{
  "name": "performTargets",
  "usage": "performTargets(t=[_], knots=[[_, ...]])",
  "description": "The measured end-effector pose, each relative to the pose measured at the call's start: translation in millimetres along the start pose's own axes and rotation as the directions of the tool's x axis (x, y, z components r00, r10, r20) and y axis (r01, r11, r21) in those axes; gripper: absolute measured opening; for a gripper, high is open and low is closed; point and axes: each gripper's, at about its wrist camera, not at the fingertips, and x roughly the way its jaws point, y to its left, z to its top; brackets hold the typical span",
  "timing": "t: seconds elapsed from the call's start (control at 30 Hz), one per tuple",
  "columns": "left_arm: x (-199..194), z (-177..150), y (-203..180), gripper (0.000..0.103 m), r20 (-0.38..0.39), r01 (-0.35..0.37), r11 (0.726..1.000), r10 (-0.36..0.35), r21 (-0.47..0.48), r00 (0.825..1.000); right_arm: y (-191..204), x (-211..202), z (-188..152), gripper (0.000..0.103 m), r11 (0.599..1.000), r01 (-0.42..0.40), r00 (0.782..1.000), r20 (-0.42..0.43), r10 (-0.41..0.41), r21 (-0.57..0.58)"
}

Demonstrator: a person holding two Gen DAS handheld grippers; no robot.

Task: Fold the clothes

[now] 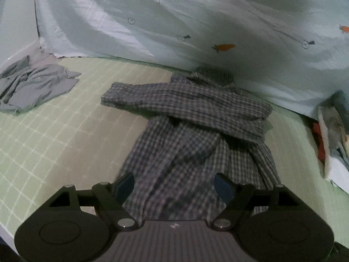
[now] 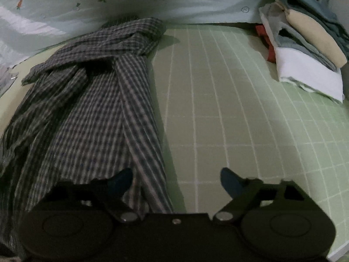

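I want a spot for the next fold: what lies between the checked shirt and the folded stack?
Only bare green gridded sheet between checked shirt and folded stack, per the right wrist view.

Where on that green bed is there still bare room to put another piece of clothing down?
The widest bare patch of green checked sheet lies between the plaid shirt and the folded stack. A second lies between the shirt and the crumpled grey garment. The far edge, against the carrot-print quilt, is crowded.

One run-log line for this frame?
plaid shirt: sleeves crossed | left claw: open, over hem | right claw: open, at shirt's edge
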Motion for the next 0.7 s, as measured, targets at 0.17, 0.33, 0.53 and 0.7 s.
performTargets(t=[0.17,0.33,0.53,0.7], knots=[[-2,-12,10,0.081,-0.037,0.01,1.0,-0.009,0.022,0.999,-5,-1,-7,0.055,0.998,-0.021,1.0,-0.002,0.021,0.064],[-10,-6,31,0.082,-0.023,0.03,0.999,-0.029,0.035,0.999,6,-10,-10,0.002,0.992,-0.038,0.999,0.027,0.035,0.119],[-11,0,72,0.082,-0.037,0.043,0.999,-0.041,0.03,0.998,41,-22,-8,0.002,0.992,-0.027,0.998,0.059,0.019,0.127],[-9,10,107,0.082,-0.032,0.064,0.997,-0.063,0.034,0.998,78,-32,-3,0.002,0.991,-0.037,0.995,0.096,0.025,0.126]])
